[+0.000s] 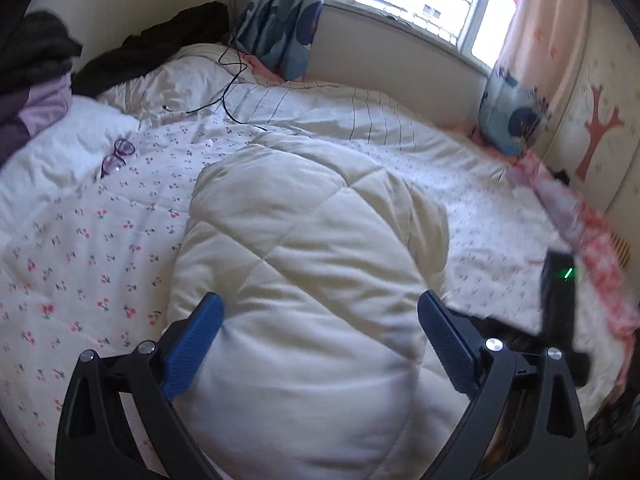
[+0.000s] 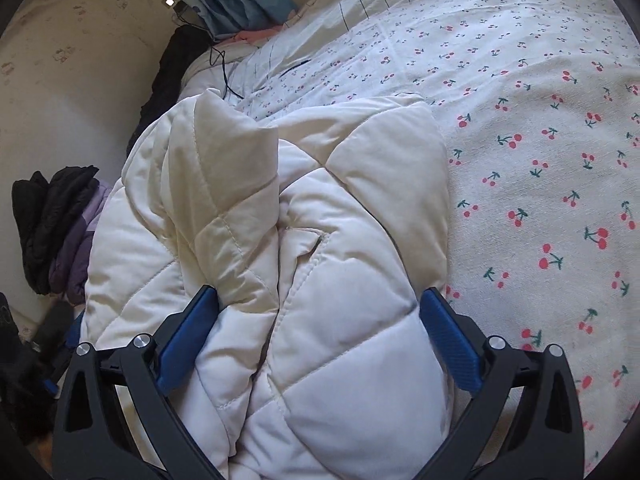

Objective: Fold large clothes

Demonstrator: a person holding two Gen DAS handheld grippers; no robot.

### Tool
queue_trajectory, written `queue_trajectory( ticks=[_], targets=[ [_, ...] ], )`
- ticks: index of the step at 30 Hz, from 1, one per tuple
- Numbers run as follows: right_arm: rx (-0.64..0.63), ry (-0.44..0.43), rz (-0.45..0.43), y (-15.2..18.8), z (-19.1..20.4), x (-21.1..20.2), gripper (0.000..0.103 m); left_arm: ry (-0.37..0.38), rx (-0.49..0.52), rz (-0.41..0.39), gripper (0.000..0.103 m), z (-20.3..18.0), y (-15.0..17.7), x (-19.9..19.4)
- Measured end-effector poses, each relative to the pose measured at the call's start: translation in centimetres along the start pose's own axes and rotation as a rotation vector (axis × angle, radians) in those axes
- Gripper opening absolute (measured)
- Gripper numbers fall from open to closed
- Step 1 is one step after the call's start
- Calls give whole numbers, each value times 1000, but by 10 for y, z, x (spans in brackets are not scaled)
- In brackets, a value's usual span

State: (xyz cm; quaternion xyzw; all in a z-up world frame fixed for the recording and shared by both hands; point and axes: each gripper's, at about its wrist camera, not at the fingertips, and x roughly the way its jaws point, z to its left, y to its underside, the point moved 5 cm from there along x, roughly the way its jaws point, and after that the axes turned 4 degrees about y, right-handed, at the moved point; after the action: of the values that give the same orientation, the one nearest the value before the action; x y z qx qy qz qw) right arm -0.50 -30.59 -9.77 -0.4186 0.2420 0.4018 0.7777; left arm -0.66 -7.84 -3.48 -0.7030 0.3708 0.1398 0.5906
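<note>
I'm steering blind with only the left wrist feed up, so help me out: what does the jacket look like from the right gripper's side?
Observer: A sleeve of the white quilted jacket lies folded over its body.
Operator: Any openings showing?
Observer: Yes, a slit pocket sits beside that sleeve.
Operator: And the right gripper?
Observer: The right gripper is open, blue fingers straddling the jacket's near bulk.
</note>
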Motion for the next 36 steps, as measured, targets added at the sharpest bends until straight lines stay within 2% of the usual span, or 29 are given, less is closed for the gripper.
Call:
queue_trajectory(
  ticks=[2,6,9,11,13,14,15,16,19,22,25,26,27,28,29,31,32,34,36],
  targets=[
    [-11,35,-20,-7,5,-17,96,-39,49,13,93,-2,3,4],
    [-115,73,-198,-41,41,-60,96,-18,24,14,93,1,3,1],
    [-172,72,-239,-66,68,-57,96,-20,31,15,93,2,3,1],
    [-183,79,-220,-74,69,-33,96,-16,28,15,93,2,4,1],
    [-165,133,-114,-68,48,20,97,14,17,17,93,2,4,0],
    [-111,80,-71,-60,31,45,97,40,9,15,93,2,2,-1],
    [-31,10,-77,-57,13,54,97,61,0,16,93,2,2,-1],
    [-3,-11,-75,-58,5,54,97,80,-8,14,93,2,1,-1],
    [-35,42,-45,-59,13,43,96,95,-66,11,93,11,0,-1],
    [-83,35,-142,-55,33,-6,96,121,-129,1,93,20,-1,-4],
    [-187,59,-211,-26,51,-48,96,149,-175,-10,93,27,-1,-8],
    [-225,99,-202,-14,52,-51,96,157,-188,-14,93,28,-1,-9],
    [-275,178,-174,1,47,-45,96,163,-200,-17,93,30,-1,-10],
    [-316,237,-124,13,41,-30,96,170,-213,-22,93,31,-2,-11],
    [-320,231,-97,22,34,-20,96,173,-221,-25,93,32,-2,-11],
    [-215,174,-52,26,15,-15,96,177,-217,-32,93,31,-1,-12],
    [-206,177,-45,24,15,-17,96,164,-210,-31,93,31,-1,-13],
    [-249,215,-60,21,27,-26,96,135,-186,-20,93,30,1,-11],
    [-258,181,-103,9,41,-40,96,114,-173,-13,93,29,2,-10]
  ],
)
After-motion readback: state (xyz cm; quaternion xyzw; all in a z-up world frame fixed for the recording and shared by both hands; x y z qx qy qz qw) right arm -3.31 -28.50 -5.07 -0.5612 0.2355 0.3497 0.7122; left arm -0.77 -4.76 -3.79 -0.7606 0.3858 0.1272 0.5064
